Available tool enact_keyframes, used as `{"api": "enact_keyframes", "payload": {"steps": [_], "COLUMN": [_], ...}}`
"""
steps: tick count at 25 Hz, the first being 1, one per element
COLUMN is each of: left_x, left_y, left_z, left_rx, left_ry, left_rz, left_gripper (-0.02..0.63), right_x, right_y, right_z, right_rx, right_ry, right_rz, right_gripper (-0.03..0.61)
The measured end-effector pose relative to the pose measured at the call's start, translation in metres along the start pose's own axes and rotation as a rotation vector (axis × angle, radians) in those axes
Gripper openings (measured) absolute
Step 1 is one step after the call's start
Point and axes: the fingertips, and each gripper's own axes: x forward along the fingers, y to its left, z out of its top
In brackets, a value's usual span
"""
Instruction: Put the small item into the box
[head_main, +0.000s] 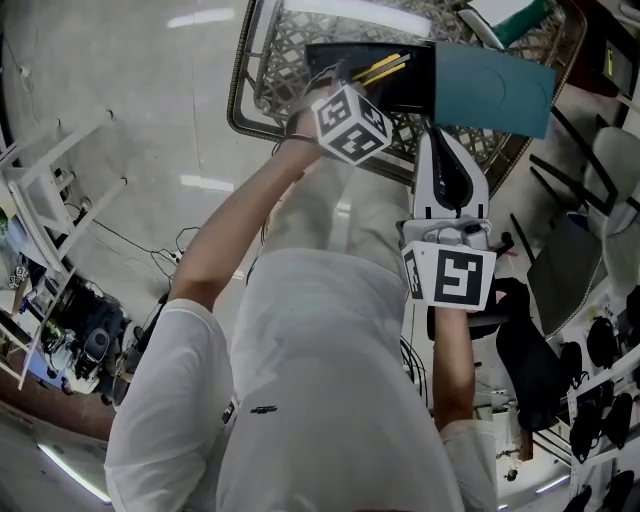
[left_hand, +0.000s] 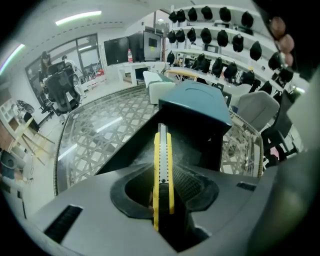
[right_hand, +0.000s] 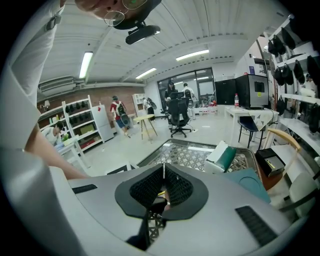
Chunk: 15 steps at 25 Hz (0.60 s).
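My left gripper (left_hand: 162, 192) is clamped on the yellow utility knife (left_hand: 163, 160), its tip over the open black box (left_hand: 200, 137) by the surface's (left_hand: 100, 135) near edge, so a skewed release could bounce it off the box wall, and my closed, empty right gripper (right_hand: 163, 186) couldn't catch it.

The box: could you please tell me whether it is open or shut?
Open: the teal lid is folded back from the box, leaving its dark inside showing.
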Motion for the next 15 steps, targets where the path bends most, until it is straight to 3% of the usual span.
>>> {"api": "enact_keyframes", "payload": {"steps": [6, 15], "left_x": [0.0077, 0.0064], "left_y": [-0.0003, -0.0016], "left_z": [-0.0066, -0.0057], "left_rx": [-0.015, -0.01], "left_ry": [0.057, 0.051], "left_rz": [-0.022, -0.022], "left_gripper": [0.112, 0.112], "right_x": [-0.0002, -0.0021], "right_y": [-0.0037, -0.0027], "right_z": [0.0015, 0.0013], "right_rx": [0.003, 0.007], "right_ry": [0.001, -0.003], "right_rz": [-0.006, -0.003], "right_gripper": [0.005, 0.005]}}
